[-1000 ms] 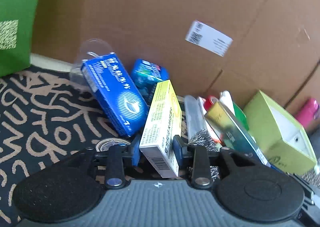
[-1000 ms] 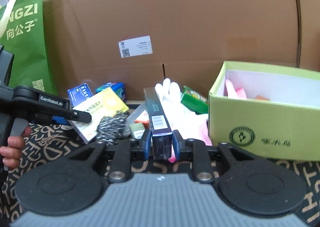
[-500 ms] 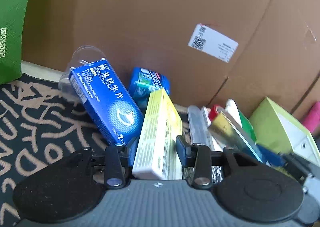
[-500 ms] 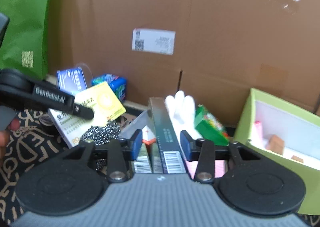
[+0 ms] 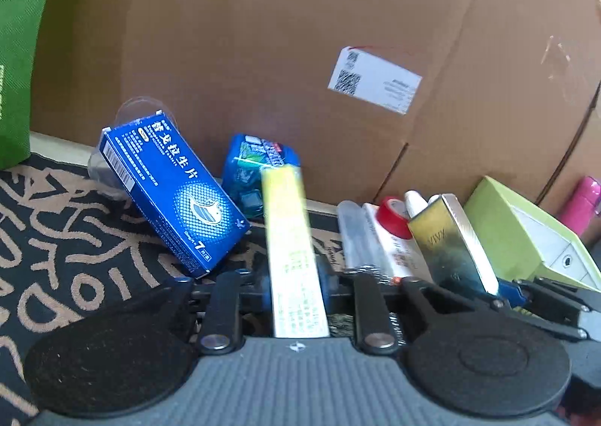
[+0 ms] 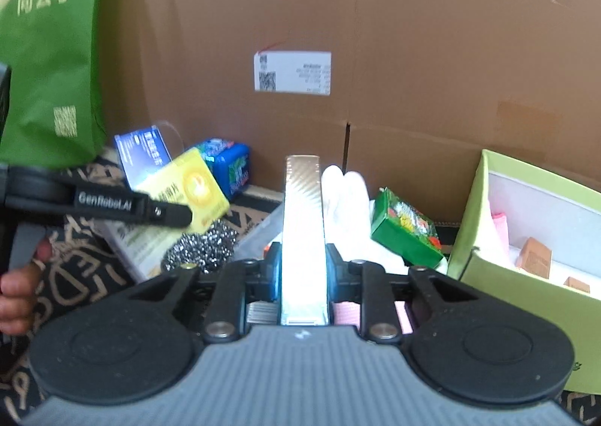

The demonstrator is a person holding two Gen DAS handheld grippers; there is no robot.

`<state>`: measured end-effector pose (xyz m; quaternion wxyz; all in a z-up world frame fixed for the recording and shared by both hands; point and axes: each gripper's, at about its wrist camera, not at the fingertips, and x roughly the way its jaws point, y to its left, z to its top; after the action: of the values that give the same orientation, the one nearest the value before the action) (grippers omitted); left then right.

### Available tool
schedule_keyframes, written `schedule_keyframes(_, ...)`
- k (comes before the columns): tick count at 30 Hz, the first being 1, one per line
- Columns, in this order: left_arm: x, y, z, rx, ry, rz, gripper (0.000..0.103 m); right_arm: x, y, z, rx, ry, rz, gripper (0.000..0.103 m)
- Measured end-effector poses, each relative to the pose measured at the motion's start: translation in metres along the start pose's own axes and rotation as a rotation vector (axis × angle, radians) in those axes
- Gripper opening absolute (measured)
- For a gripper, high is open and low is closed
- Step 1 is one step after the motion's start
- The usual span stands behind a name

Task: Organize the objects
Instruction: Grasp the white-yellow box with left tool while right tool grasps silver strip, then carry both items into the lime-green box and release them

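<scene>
The left gripper (image 5: 295,281) is clamped on a yellow medicine box (image 5: 291,246), its jaws pressed to the box's two long sides; the box stands on edge and points away toward the cardboard wall (image 5: 263,32). Its far end is blurred and its print cannot be read. The right gripper (image 6: 303,272) is closed tight on a gold box (image 6: 303,234), held the same way, narrow face up, with a bright glare washing out the near half of that face.

Both boxes are lifted above the patterned mat (image 5: 56,238), in front of the clutter along its far edge. There a blue medicine box (image 5: 171,193) leans tilted, half covering a clear plastic cup (image 5: 124,118) behind it, with a blue-green packet (image 5: 248,170) just beside it against the wall. From the right wrist, a steel scourer (image 6: 203,247) lies under the yellow box, a white glove (image 6: 347,200) sits behind the gold box, and a green carton (image 6: 407,232) rests near the lime-green open box (image 6: 477,238) at the mat's right side. That box is cut off by the frame; small brown items inside are too small to name.
</scene>
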<state>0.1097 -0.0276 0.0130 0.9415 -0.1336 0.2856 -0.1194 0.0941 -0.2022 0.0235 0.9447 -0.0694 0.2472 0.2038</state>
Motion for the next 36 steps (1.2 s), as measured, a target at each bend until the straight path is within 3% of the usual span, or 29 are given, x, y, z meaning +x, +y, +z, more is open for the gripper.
schedule_keyframes(4,-0.016,-0.008,-0.001,0.02,-0.058,0.004,0.019,-0.014,-0.008,0.004,0.037,-0.046,0.0,0.023)
schedule_keyframes(13,-0.046,-0.035,0.013,0.023,-0.162,-0.075,0.019,-0.043,-0.036,0.015,0.137,-0.154,0.043,0.023)
schedule_keyframes(20,-0.048,-0.087,0.039,0.107,-0.184,-0.15,0.019,-0.069,-0.077,0.019,0.273,-0.253,0.108,0.023)
schedule_keyframes(24,-0.048,-0.112,0.043,0.149,-0.2,-0.171,0.019,-0.078,-0.101,0.017,0.342,-0.291,0.102,0.023)
schedule_keyframes(31,-0.037,-0.124,0.035,0.151,-0.158,-0.167,0.019,-0.079,-0.107,0.017,0.369,-0.311,0.129,0.023)
schedule_keyframes(36,-0.036,-0.137,0.042,0.153,-0.146,-0.192,0.019,-0.097,-0.12,0.018,0.399,-0.387,0.107,0.023)
